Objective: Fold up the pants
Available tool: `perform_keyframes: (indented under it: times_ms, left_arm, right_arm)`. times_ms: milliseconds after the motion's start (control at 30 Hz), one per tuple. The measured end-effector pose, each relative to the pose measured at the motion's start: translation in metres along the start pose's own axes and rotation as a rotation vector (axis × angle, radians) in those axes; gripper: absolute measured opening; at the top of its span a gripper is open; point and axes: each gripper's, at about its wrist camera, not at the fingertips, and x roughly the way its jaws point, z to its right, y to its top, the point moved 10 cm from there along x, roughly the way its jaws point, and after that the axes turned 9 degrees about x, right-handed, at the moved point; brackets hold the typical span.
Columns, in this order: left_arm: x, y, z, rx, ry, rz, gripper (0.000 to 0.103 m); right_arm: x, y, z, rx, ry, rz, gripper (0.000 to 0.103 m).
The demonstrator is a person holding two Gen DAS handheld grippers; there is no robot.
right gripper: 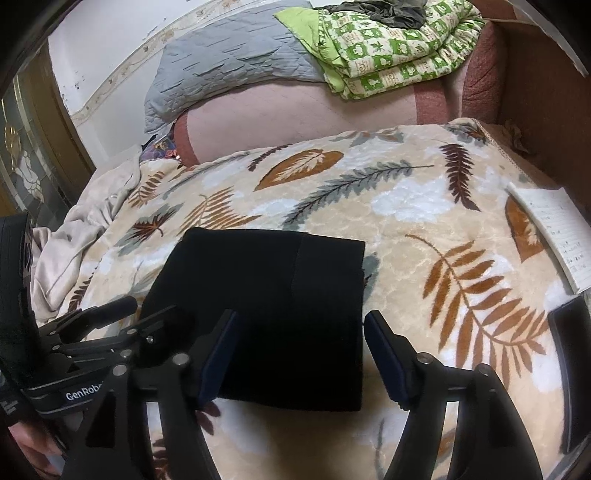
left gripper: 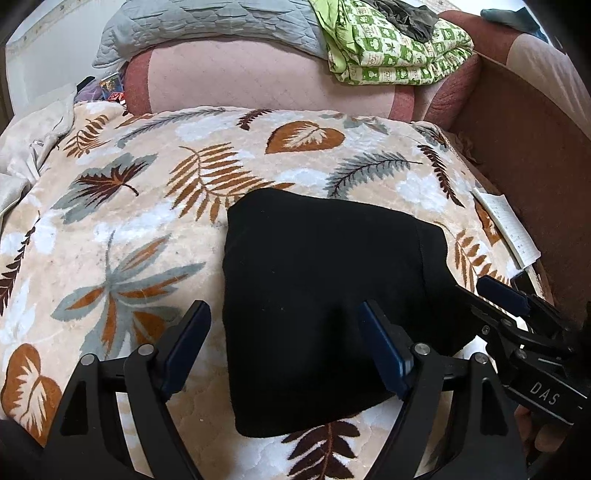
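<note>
The black pants lie folded into a compact block on the leaf-patterned blanket; they also show in the right wrist view. My left gripper is open and empty, its jaws spread over the near left part of the pants. My right gripper is open and empty, its jaws astride the near right edge of the pants. The right gripper shows at the right of the left wrist view, and the left gripper at the left of the right wrist view.
A pink cushion stands behind the blanket, with a grey quilt and a green patterned quilt on top. A white notepad and a dark phone lie at the right. A brown wooden side borders the right.
</note>
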Motion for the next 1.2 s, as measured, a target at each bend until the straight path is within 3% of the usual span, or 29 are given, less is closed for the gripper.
perform_keyframes:
  times_ms: [433,667,1200]
  left_arm:
    - [0.006,-0.003,-0.011,-0.021,-0.024,-0.017,0.083]
    - [0.006,-0.002,-0.019,-0.044,-0.079,-0.011,0.084]
    - [0.031,-0.003,-0.016,-0.073,-0.123,-0.044,0.085]
  right_arm:
    - [0.014,-0.004,0.016,0.043,-0.017,-0.042,0.074]
    - [0.019,-0.003,0.021,0.063,-0.020,-0.049,0.076]
    - [0.048,-0.007,0.030,0.141,0.048,-0.108,0.082]
